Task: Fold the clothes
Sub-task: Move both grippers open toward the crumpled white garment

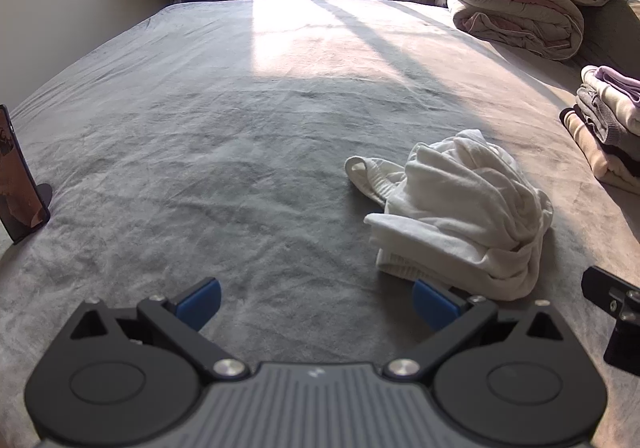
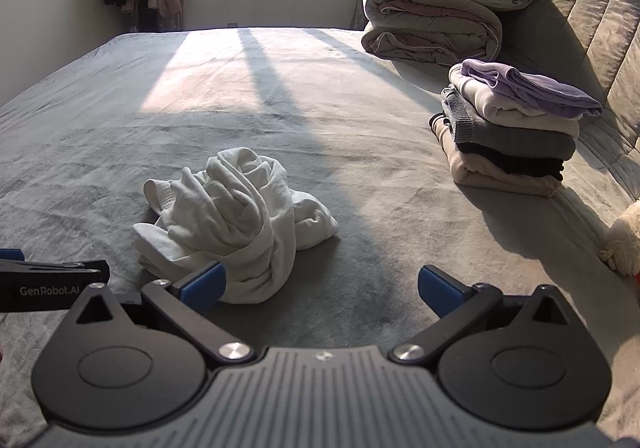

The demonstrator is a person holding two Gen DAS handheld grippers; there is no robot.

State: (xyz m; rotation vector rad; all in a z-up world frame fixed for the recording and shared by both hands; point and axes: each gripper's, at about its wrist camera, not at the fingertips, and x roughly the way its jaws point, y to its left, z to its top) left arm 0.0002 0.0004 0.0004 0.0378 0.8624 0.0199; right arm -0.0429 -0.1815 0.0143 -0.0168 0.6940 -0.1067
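A crumpled white garment lies in a heap on the grey bed. It also shows in the right wrist view. My left gripper is open and empty, just to the left of and in front of the heap, its right fingertip close to the cloth. My right gripper is open and empty, just in front of the heap and to its right, its left fingertip close to the cloth. The grey bed carries the heap in this view too.
A stack of folded clothes sits at the right, also in the left wrist view. Folded quilts and a pillow lie at the far right. A phone on a stand stands at the left edge. A plush toy lies at right.
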